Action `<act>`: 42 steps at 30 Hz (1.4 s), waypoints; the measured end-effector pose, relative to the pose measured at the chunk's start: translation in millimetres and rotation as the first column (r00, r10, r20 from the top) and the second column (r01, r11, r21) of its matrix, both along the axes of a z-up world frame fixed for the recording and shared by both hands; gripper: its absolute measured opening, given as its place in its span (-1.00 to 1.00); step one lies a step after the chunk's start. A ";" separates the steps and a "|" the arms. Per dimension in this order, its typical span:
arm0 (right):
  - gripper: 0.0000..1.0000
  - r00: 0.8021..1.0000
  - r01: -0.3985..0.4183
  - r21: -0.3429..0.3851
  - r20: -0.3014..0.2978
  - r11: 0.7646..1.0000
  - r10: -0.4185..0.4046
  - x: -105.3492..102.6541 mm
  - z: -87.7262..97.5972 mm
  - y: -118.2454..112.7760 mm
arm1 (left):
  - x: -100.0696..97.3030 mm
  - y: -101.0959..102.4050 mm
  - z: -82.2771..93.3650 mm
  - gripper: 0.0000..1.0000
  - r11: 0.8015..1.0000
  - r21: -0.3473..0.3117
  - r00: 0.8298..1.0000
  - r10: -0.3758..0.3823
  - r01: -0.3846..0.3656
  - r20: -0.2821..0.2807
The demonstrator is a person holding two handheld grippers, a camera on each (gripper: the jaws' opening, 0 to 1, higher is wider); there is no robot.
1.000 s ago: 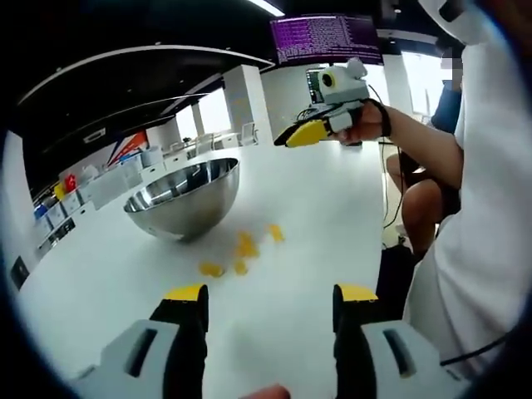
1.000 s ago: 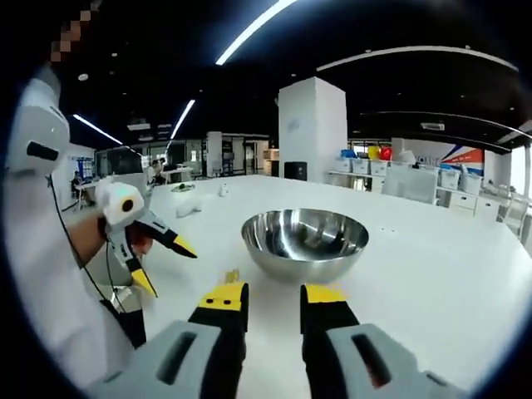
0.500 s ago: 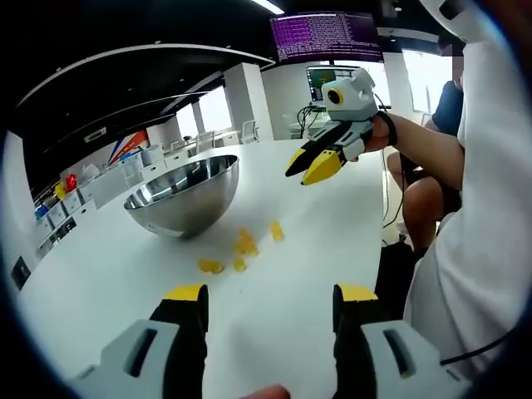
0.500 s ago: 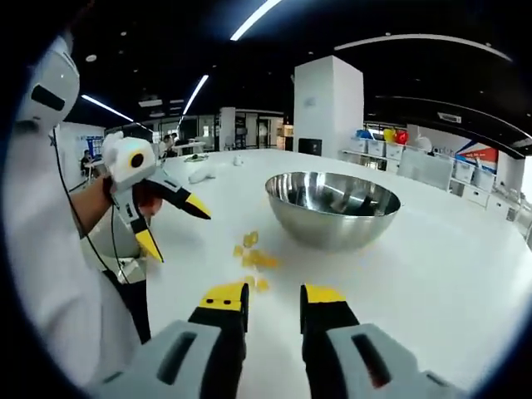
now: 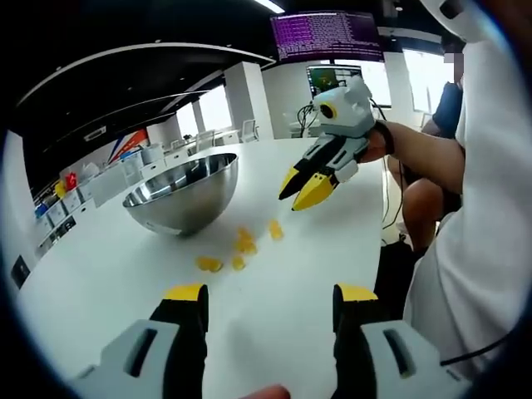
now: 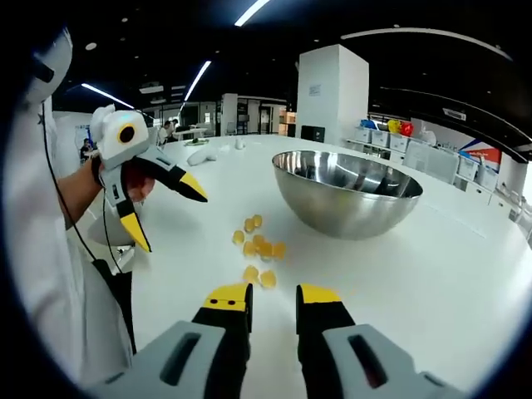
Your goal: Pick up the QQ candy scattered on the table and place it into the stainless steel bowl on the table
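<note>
Several yellow QQ candies [image 5: 241, 245] lie loose on the white table [image 5: 274, 332], just in front of the stainless steel bowl [image 5: 179, 195]. My left gripper [image 5: 271, 293] is open and empty, well short of the candies. The right gripper [image 5: 301, 191] comes in from the right with its yellow tips apart, hovering above the table right of the candies. In the right gripper view the candies [image 6: 258, 245] lie ahead of my right gripper [image 6: 273, 293], which is open with a narrow gap. There the bowl [image 6: 349, 191] stands behind them, and the left gripper [image 6: 170, 218] hangs wide open at the left.
A person in a white top [image 5: 490, 233] stands at the table's right edge. Storage bins [image 5: 108, 183] line the far side behind the bowl. A purple screen [image 5: 326, 37] hangs overhead. Bare table [image 6: 440, 274] spreads right of the bowl.
The right gripper has come down and forward toward the candies, so candies and bowl loom larger in its view. The left gripper has stayed almost still.
</note>
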State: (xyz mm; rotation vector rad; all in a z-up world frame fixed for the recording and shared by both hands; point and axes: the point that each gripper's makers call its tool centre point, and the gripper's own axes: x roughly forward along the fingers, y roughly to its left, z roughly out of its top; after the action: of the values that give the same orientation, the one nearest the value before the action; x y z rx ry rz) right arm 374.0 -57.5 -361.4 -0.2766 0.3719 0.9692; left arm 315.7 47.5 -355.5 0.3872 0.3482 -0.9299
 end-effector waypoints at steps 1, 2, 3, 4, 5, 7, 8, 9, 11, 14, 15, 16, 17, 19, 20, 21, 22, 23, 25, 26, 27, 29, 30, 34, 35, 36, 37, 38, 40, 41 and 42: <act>-0.58 1.000 -0.005 0.000 -0.002 1.000 0.005 0.2 -1.6 1.2 | 0.0 -0.3 0.2 0.21 1.000 -0.001 1.000 -0.001 0.001 0.000; -0.58 1.000 -0.010 -0.004 -0.001 1.000 0.010 0.3 -2.9 2.7 | -0.1 -0.4 0.4 0.21 1.000 -0.003 1.000 -0.001 0.001 -0.001; -0.58 1.000 -0.015 -0.007 0.004 1.000 0.015 0.7 -3.2 3.8 | 0.0 -0.3 0.6 0.20 1.000 -0.005 1.000 -0.001 0.001 -0.002; -0.58 1.000 -0.019 -0.003 0.008 1.000 0.019 1.4 -2.6 5.0 | 0.1 -0.2 0.7 0.20 1.000 -0.005 1.000 0.000 0.000 -0.002; -0.58 1.000 -0.022 0.003 0.005 1.000 0.022 2.5 -2.5 6.7 | 0.4 0.2 0.7 0.20 1.000 -0.005 1.000 0.001 -0.001 -0.002; -0.58 1.000 -0.025 0.001 -0.001 1.000 0.025 5.4 -4.6 9.8 | 1.0 1.0 0.3 0.20 1.000 -0.003 1.000 0.004 -0.004 -0.003; -0.61 1.000 -0.026 -0.008 0.002 1.000 0.026 6.8 -5.9 10.8 | 1.3 1.4 0.2 0.20 1.000 -0.002 1.000 0.006 -0.006 -0.002; -0.63 0.999 -0.033 -0.016 0.004 0.999 0.033 7.2 -6.9 12.3 | 1.6 1.6 0.1 0.20 1.000 -0.002 1.000 0.007 -0.007 -0.003; -0.63 0.999 -0.042 -0.020 0.001 0.999 0.042 8.1 -8.3 14.6 | 2.1 2.2 0.4 0.20 1.000 -0.004 1.000 0.011 -0.011 -0.004; -0.64 0.999 -0.051 -0.032 -0.009 0.998 0.051 9.3 -12.5 19.2 | 2.5 3.8 1.7 0.20 1.000 -0.021 1.000 0.016 -0.016 -0.010; -0.64 0.999 -0.051 -0.037 -0.005 0.998 0.051 9.6 -13.0 20.1 | 2.9 4.7 1.8 0.20 1.000 -0.023 1.000 0.019 -0.019 -0.010; -0.64 0.998 -0.055 -0.040 0.000 0.998 0.055 9.3 -12.9 21.3 | 3.2 5.2 1.9 0.20 1.000 -0.023 1.000 0.021 -0.021 -0.010; -0.66 0.998 -0.061 -0.041 0.003 0.997 0.061 9.3 -13.3 23.3 | 3.7 6.1 1.7 0.20 0.999 -0.021 1.000 0.024 -0.024 -0.009; -0.69 0.998 -0.066 -0.047 0.001 0.997 0.066 9.6 -16.2 26.2 | 4.9 8.8 1.5 0.19 0.999 -0.021 0.999 0.032 -0.032 -0.005; -0.70 0.997 -0.071 -0.055 -0.004 0.996 0.071 9.0 -18.9 27.5 | 5.8 10.4 0.8 0.19 0.999 -0.027 0.999 0.038 -0.038 -0.007; -0.71 0.997 -0.075 -0.043 -0.003 0.996 0.074 8.4 -17.3 29.0 | 6.6 11.9 -0.2 0.19 0.999 -0.028 0.999 0.043 -0.043 -0.010; -0.73 0.997 -0.079 -0.046 -0.011 0.996 0.078 7.5 -18.5 29.9 | 7.2 13.0 -1.1 0.19 0.999 -0.026 0.999 0.047 -0.047 -0.011; -0.76 0.997 -0.083 -0.045 -0.008 0.996 0.082 7.8 -18.2 31.1 | 7.8 14.2 -1.8 0.19 0.998 -0.023 0.999 0.051 -0.051 -0.012; -0.80 0.997 -0.081 -0.050 -0.010 0.995 0.081 8.5 -18.1 32.5 | 8.3 14.7 -1.6 0.18 0.998 -0.022 0.999 0.053 -0.053 -0.013; -0.80 0.997 -0.079 -0.050 -0.014 0.996 0.078 8.4 -18.2 32.6 | 8.5 14.5 -0.9 0.18 0.998 -0.022 0.999 0.051 -0.051 -0.011; -0.80 0.997 -0.076 -0.048 -0.017 0.996 0.076 8.6 -18.4 32.6 | 8.5 14.0 -0.1 0.18 0.999 -0.023 0.999 0.049 -0.049 -0.010; -0.81 0.997 -0.073 -0.042 -0.022 0.996 0.072 8.9 -18.5 32.8 | 8.8 13.4 0.6 0.18 0.999 -0.024 0.999 0.047 -0.047 -0.008; -0.81 0.997 -0.073 -0.042 -0.021 0.996 0.072 8.9 -18.5 32.9 | 8.8 13.2 0.4 0.18 0.999 -0.024 0.999 0.046 -0.047 -0.008; -0.81 0.997 -0.069 -0.049 -0.022 0.996 0.068 8.7 -18.2 31.4 | 8.9 11.8 -1.1 0.18 0.999 -0.021 0.999 0.045 -0.045 -0.010; -0.81 0.998 -0.065 -0.049 -0.024 0.997 0.064 7.8 -16.7 29.5 | 8.6 11.2 -0.9 0.18 0.999 -0.020 0.999 0.042 -0.042 -0.010; -0.81 0.998 -0.061 -0.047 -0.027 0.997 0.060 6.9 -14.7 27.8 | 8.4 10.5 -0.5 0.18 0.999 -0.021 0.999 0.040 -0.040 -0.009; -0.81 0.998 -0.060 -0.044 -0.027 0.997 0.059 5.8 -12.1 26.1 | 8.3 10.0 -0.1 0.18 0.999 -0.023 0.999 0.039 -0.039 -0.009; -0.81 0.998 -0.054 -0.038 -0.022 0.998 0.054 5.8 -8.4 24.3 | 8.5 9.7 0.4 0.18 0.999 -0.023 0.999 0.038 -0.039 -0.008; -0.81 0.999 -0.042 -0.033 -0.007 0.999 0.042 6.9 -0.5 20.0 | 8.9 9.5 0.8 0.18 0.999 -0.022 0.999 0.037 -0.038 -0.006; -0.81 0.999 -0.035 -0.032 0.003 0.999 0.035 7.8 3.6 17.5 | 9.2 9.2 1.0 0.18 0.999 -0.022 0.999 0.037 -0.037 -0.005; -0.81 1.000 -0.024 -0.029 0.015 0.999 0.025 9.4 8.2 14.5 | 9.4 8.8 1.1 0.18 0.999 -0.021 0.999 0.036 -0.036 -0.005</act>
State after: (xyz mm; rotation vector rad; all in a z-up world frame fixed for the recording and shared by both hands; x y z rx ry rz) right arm 383.4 -43.0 -353.2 -0.3149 0.3697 0.9861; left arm 325.1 56.2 -354.3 0.3586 0.3482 -0.8986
